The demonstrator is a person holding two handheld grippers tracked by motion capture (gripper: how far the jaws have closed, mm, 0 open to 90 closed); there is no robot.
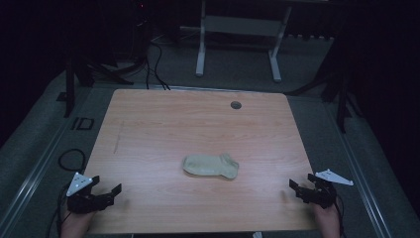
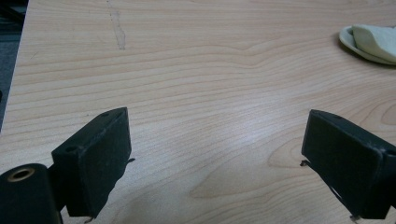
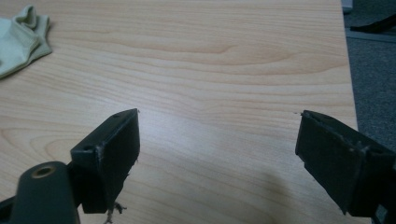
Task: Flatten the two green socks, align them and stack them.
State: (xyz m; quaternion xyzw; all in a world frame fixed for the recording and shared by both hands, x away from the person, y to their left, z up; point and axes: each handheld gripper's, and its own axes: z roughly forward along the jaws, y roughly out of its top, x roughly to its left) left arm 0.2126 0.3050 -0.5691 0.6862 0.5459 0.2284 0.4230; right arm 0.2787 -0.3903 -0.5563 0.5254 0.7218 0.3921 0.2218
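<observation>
A wide wooden table [image 1: 198, 124] with a pale grain takes up the middle of the high view, standing on grey carpet in a dim room. Beyond its far edge stands a white metal frame [image 1: 237, 39] on two legs, and dark cables [image 1: 153, 59] run across the floor to the left of it. On the floor strip to the left of the table, dark lettering [image 1: 81, 123] reads roughly "ID". A faint streak [image 2: 119, 30] marks the tabletop toward its left side, and a small round grommet [image 1: 236, 104] sits near the far edge.

A pale green sock [image 1: 211, 165] lies flat on the table, slightly nearer the person's side than the middle and roughly midway between the two grippers, well apart from both. Its cuff end points right. No container is on the table.

The left gripper [image 1: 106, 191] hovers at the near left corner, its jaws spread wide with bare wood between them; the sock lies at the upper right in the left gripper view. The right gripper [image 1: 301, 186] sits at the near right corner, jaws likewise wide apart and holding nothing, with the sock at the upper left in its view.
</observation>
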